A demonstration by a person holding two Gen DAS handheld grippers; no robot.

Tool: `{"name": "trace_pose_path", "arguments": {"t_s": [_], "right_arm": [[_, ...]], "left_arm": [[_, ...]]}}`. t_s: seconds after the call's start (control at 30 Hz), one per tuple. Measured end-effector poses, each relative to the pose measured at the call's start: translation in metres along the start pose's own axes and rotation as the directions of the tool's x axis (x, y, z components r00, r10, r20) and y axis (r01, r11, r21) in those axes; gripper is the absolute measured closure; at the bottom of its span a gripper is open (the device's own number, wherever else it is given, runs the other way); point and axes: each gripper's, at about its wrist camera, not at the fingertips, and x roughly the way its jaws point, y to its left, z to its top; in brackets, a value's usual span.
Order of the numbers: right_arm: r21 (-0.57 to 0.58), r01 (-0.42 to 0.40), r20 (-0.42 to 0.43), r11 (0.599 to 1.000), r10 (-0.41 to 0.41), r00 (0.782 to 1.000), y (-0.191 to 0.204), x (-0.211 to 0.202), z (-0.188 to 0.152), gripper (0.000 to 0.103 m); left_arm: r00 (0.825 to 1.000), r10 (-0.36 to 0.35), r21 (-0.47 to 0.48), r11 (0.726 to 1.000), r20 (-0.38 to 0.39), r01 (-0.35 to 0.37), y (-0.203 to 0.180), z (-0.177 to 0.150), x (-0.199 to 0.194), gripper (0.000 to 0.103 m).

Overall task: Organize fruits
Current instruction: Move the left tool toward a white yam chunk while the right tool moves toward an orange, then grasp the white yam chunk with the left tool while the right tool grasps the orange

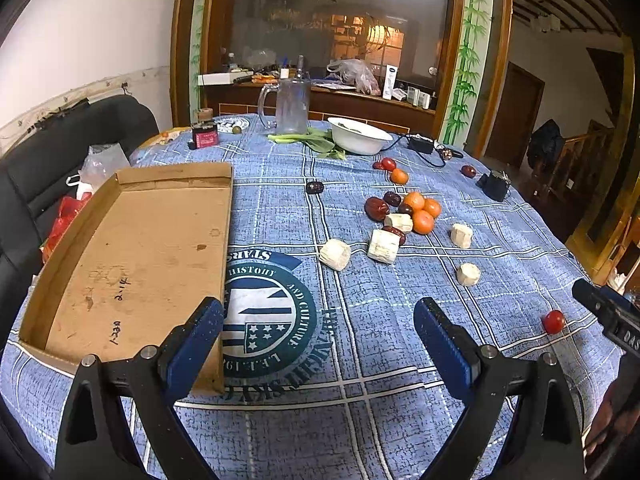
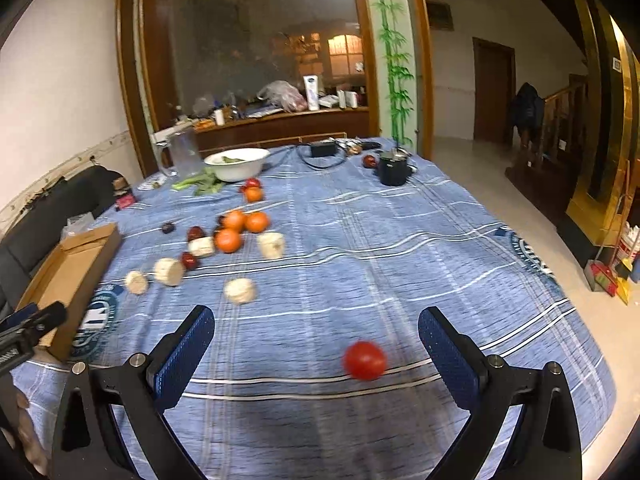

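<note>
An empty cardboard tray lies on the blue tablecloth at the left; it also shows in the right wrist view. Oranges, dark red dates and several pale root chunks are scattered mid-table. A small red tomato lies alone near the front right. My left gripper is open and empty beside the tray's near corner. My right gripper is open and empty, with the tomato just ahead between its fingers.
A white bowl with greens, a glass mug and a red tin stand at the far side. A black charger and cable and a black object lie at the back right. A black sofa is left of the table.
</note>
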Motion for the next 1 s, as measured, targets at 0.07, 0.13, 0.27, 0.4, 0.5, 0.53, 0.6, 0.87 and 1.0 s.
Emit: {"name": "trace_pose_path", "arguments": {"t_s": [0.07,0.13,0.27,0.4,0.5,0.53,0.6,0.87,1.0], "right_arm": [[0.007,-0.006,-0.029,1.0,0.006,1.0,-0.004,0.006,0.004,0.0],[0.004,-0.053,-0.066,0.999,0.053,0.996,-0.001,0.015,0.007,0.0],[-0.044,-0.137,-0.122,0.99,0.131,0.984,0.02,0.03,0.01,0.0],[-0.094,-0.215,-0.182,0.972,0.196,0.964,0.048,0.05,0.011,0.0],[-0.125,-0.23,-0.209,0.965,0.201,0.957,0.061,0.063,0.014,0.001],[-0.136,-0.234,-0.215,0.963,0.201,0.956,0.065,0.068,0.015,0.001],[-0.156,-0.239,-0.226,0.958,0.201,0.953,0.07,0.075,0.019,0.003],[-0.125,-0.204,-0.234,0.971,0.171,0.957,0.055,0.1,0.046,0.006],[-0.113,-0.175,-0.247,0.978,0.143,0.959,0.047,0.121,0.064,0.015]], "left_arm": [[0.999,-0.029,-0.001,1.0,-0.021,0.029,0.001,0.002,0.006,0.007],[0.997,-0.065,-0.008,0.998,-0.045,0.065,0.001,0.004,0.012,0.007],[0.994,-0.092,0.029,0.995,-0.058,0.094,-0.005,0.01,0.018,0.022],[0.992,-0.106,0.057,0.992,-0.069,0.11,-0.007,0.014,0.023,0.029],[0.99,-0.116,0.064,0.99,-0.084,0.122,-0.007,0.018,0.03,0.03],[0.989,-0.118,0.072,0.99,-0.088,0.125,-0.008,0.021,0.033,0.03],[0.987,-0.127,0.089,0.987,-0.095,0.135,-0.01,0.028,0.039,0.03],[0.958,-0.217,0.127,0.962,-0.188,0.243,-0.039,0.051,0.088,0.046],[0.946,-0.244,0.159,0.947,-0.212,0.28,-0.056,0.058,0.113,0.046]]}}
